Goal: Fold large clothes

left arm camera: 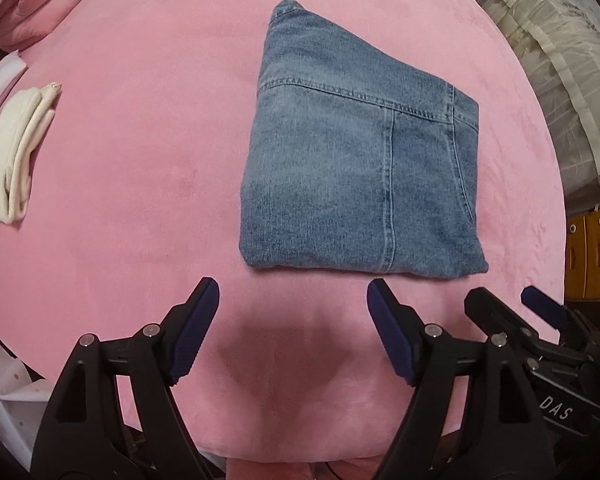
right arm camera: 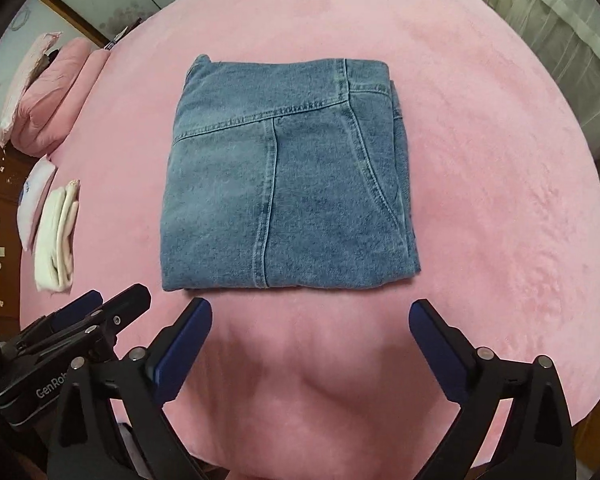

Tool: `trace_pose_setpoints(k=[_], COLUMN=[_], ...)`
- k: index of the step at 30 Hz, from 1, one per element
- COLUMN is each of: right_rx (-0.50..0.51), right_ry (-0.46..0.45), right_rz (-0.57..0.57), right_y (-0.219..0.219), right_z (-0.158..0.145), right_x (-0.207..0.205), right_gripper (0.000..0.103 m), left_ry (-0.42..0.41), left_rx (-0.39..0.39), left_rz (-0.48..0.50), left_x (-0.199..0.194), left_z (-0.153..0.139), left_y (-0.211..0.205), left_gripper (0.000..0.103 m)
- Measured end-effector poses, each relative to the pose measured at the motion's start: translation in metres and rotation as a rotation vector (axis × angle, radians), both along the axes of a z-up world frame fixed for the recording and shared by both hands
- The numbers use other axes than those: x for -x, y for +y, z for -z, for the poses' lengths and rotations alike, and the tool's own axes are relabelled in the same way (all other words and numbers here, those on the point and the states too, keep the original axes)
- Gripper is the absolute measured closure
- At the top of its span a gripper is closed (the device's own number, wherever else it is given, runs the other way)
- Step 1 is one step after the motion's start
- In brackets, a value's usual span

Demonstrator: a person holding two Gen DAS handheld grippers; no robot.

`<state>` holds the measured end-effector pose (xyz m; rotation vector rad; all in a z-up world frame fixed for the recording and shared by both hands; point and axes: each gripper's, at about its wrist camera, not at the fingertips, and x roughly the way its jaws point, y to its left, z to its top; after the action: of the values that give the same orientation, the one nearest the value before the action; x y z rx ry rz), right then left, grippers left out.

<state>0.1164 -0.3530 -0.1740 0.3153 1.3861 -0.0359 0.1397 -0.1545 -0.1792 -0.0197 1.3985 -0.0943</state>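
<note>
I am looking at the jeans (right arm camera: pixel 288 184) lying folded into a compact, roughly square bundle near the middle of the pink bed (right arm camera: pixel 480 160), and I am judging the fold to be close to finished. The main risk I am weighing is undoing that work. Denim this thick is springy, and the stacked layers along the right edge of the bundle are already showing slightly uneven. If I am nudging the near edge with a fingertip while coming in, the top layer may slide or the bundle may flop open. The plush bed cover is also soft and giving, so pressing down to pinch the edge could catch the cover along with the denim, and then lifting would drag the bundle out of shape. Gripping only the upper layer instead of the whole stack would peel the fold apart.

The left tool (left arm camera: pixel 293 302) is hovering with its jaws spread wide, holding nothing and touching nothing. It is sitting just short of the near edge of the jeans, over bare bed. The right tool (right arm camera: pixel 310 318) is likewise spread wide and empty, poised near the same edge without contact. The two tools are hanging close beside each other, each showing at the edge of the other's view, so I am also minding a collision between them if both are closing in at once.

Off to the left, a folded white garment (right arm camera: pixel 56 240) is resting near the bed's edge, well apart from the jeans.
</note>
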Motion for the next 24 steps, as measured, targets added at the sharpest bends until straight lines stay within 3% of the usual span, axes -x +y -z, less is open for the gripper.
trace_pose_setpoints(k=[11, 16, 24], right_rx=[-0.031, -0.048, -0.038], right_ry=[-0.003, 0.000, 0.066], right_rz=[-0.020, -0.016, 0.002], right_y=[-0.006, -0.011, -0.044], right_z=[-0.007, -0.004, 0.033], right_x=[0.007, 0.006, -0.003], right_gripper=[0.001, 0.001, 0.001], left_ry=[-0.028, -0.001, 0.062], left_rx=[-0.031, -0.051, -0.002], left_rz=[-0.021, -0.019, -0.069], left_x=[0.001, -0.003, -0.017], left_z=[-0.008, 0.000, 0.029], left_y=[-0.001, -0.009, -0.009], left_gripper=[0.029, 0.029, 0.029])
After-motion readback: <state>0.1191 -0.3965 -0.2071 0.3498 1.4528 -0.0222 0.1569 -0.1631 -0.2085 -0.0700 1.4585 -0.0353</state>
